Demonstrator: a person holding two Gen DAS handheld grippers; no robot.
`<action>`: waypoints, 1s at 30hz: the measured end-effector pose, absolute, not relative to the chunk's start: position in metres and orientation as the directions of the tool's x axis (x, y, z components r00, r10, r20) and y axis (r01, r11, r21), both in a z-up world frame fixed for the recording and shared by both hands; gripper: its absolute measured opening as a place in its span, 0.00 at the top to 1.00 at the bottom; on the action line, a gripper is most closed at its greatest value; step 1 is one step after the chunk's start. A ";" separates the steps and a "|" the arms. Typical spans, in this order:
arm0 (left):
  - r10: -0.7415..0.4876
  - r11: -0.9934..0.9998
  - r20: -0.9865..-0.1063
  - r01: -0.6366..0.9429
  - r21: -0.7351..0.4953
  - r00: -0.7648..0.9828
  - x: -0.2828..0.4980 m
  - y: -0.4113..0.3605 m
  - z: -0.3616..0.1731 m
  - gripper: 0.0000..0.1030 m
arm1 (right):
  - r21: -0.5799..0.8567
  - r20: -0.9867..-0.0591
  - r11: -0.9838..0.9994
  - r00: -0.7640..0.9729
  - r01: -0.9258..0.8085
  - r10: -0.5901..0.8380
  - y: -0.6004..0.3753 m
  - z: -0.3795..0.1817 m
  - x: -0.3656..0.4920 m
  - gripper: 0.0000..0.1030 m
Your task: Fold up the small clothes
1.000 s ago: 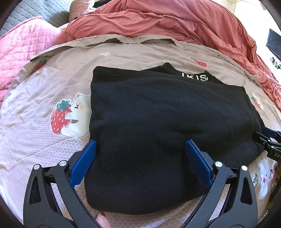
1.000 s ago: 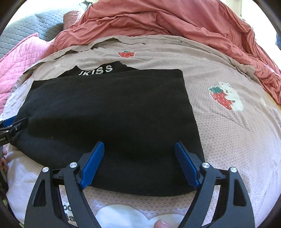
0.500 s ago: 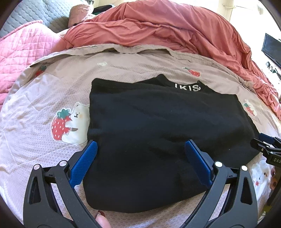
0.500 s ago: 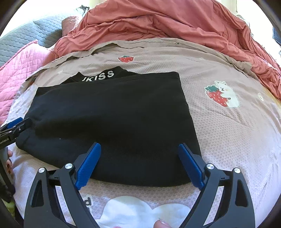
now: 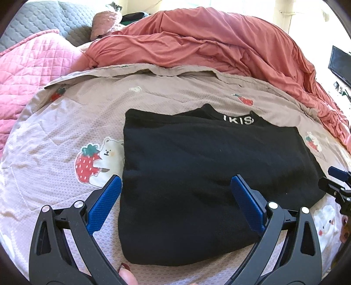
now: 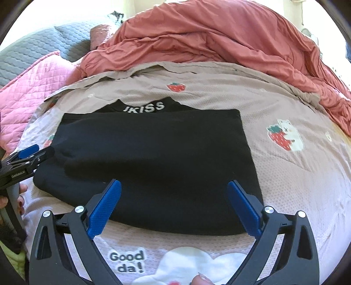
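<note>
A black garment (image 5: pixel 197 166) lies folded into a rectangle on the beige strawberry-print bedspread (image 5: pixel 65 122); white letters show on its far collar. My left gripper (image 5: pixel 175 197) is open and empty, above the garment's near left part. My right gripper (image 6: pixel 173 201) is open and empty, above the near right edge of the garment (image 6: pixel 153 157). The right gripper's tip also shows at the right edge of the left wrist view (image 5: pixel 335 186). The left gripper's tip shows at the left of the right wrist view (image 6: pixel 26 160).
A rumpled red duvet (image 5: pixel 208 43) lies across the far side. A pink quilt (image 5: pixel 28 65) and a grey cushion (image 5: pixel 39 19) are at the far left. The bedspread (image 6: pixel 296 175) extends to the right of the garment.
Both grippers have drawn back and up from the garment, so it looks smaller and farther off. The garment has not moved. Both grippers stay open.
</note>
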State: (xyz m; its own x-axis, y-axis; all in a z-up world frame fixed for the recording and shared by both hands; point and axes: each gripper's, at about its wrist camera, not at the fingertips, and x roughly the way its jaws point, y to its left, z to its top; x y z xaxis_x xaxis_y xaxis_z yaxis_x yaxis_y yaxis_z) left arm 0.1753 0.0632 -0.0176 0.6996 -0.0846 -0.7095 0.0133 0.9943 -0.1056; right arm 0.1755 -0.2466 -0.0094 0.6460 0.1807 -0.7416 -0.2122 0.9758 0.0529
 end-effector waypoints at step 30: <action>-0.035 0.933 -0.710 -0.232 -0.277 0.704 0.177 0.155 -0.013 0.09 | -0.007 -0.724 0.882 0.611 -0.471 0.321 -0.120 -0.004 0.171 0.06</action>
